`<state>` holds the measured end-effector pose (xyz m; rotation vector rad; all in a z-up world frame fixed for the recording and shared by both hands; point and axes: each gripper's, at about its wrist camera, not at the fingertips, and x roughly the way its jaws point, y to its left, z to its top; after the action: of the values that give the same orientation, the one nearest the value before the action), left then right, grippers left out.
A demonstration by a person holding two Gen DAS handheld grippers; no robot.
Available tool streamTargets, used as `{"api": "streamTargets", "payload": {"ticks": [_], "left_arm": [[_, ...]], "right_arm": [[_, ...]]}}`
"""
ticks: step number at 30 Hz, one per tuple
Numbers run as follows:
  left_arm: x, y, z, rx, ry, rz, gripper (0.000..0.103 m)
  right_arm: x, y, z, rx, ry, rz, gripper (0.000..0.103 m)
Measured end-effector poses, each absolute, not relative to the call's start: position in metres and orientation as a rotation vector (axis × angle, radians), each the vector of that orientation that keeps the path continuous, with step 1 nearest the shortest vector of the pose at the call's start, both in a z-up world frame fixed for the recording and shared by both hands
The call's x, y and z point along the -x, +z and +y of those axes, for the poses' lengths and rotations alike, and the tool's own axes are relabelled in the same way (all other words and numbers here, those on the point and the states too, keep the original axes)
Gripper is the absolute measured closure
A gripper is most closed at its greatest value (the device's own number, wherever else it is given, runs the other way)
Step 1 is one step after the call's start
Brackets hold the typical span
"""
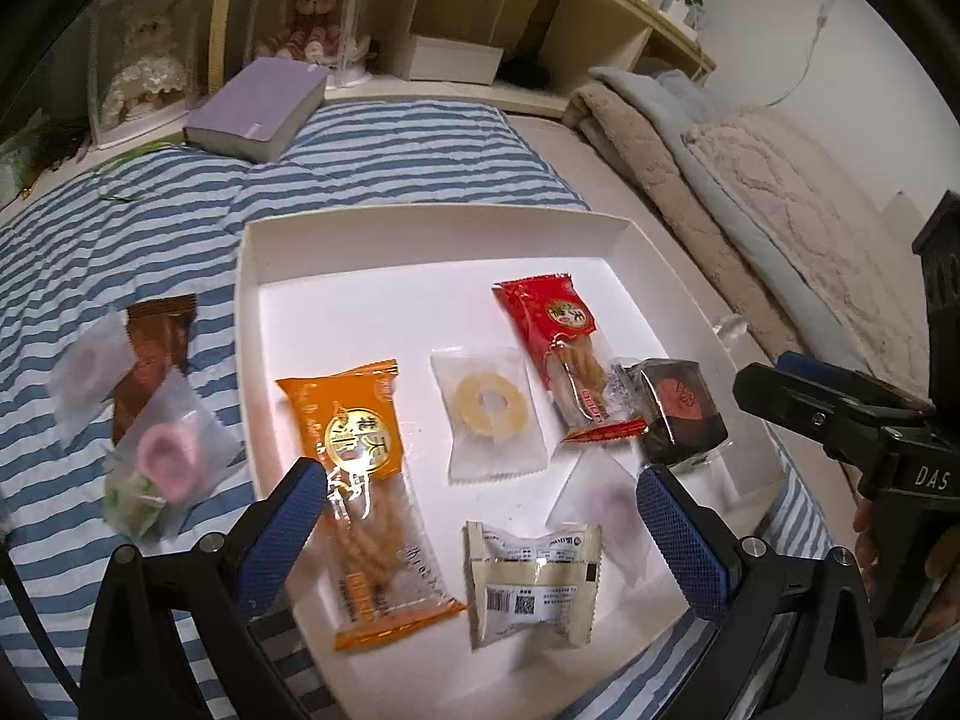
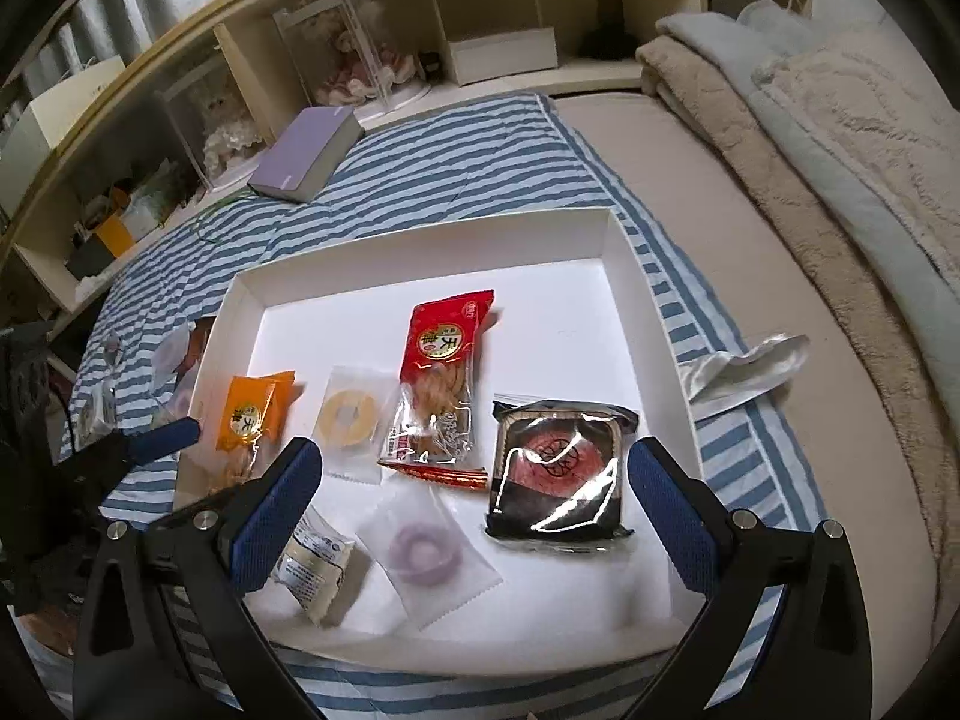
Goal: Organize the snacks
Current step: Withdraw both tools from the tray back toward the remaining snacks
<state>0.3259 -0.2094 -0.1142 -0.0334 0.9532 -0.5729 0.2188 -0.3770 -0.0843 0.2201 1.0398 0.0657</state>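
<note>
The left gripper (image 1: 480,522) is hanging spread wide and empty over the white tray (image 1: 432,228); the right gripper (image 2: 474,498) is gaping too. Three packets (image 1: 144,414) are lying outside on the striped quilt (image 1: 372,150), probably light, crinkly and slippery. Pinching a sealed edge looks safest, sparing the brittle ring inside.

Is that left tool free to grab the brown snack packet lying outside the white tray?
Probably yes: the left tool is open and empty, and the brown snack packet lies partly uncovered on the striped blanket.
</note>
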Motion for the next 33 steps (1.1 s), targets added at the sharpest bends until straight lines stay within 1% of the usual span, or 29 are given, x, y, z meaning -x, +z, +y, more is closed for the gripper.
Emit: {"api": "streamTargets", "payload": {"ticks": [8, 18, 26, 33], "left_arm": [[-0.309, -0.082, -0.184, 0.042, -0.560, 0.900, 0.000], [-0.280, -0.022, -0.144, 0.022, -0.568, 0.788, 0.000], [-0.251, 0.033, -0.094, 0.011, -0.547, 0.697, 0.000], [-0.224, 0.062, -0.046, -0.050, -0.491, 0.640, 0.000]], "right_arm": [[-0.202, -0.059, -0.373, -0.203, 0.047, 0.991, 0.000], [-0.180, -0.010, -0.349, -0.134, 0.035, 0.886, 0.000], [-0.170, 0.034, -0.319, -0.098, 0.055, 0.807, 0.000], [-0.167, 0.061, -0.287, -0.094, 0.080, 0.761, 0.000]]}}
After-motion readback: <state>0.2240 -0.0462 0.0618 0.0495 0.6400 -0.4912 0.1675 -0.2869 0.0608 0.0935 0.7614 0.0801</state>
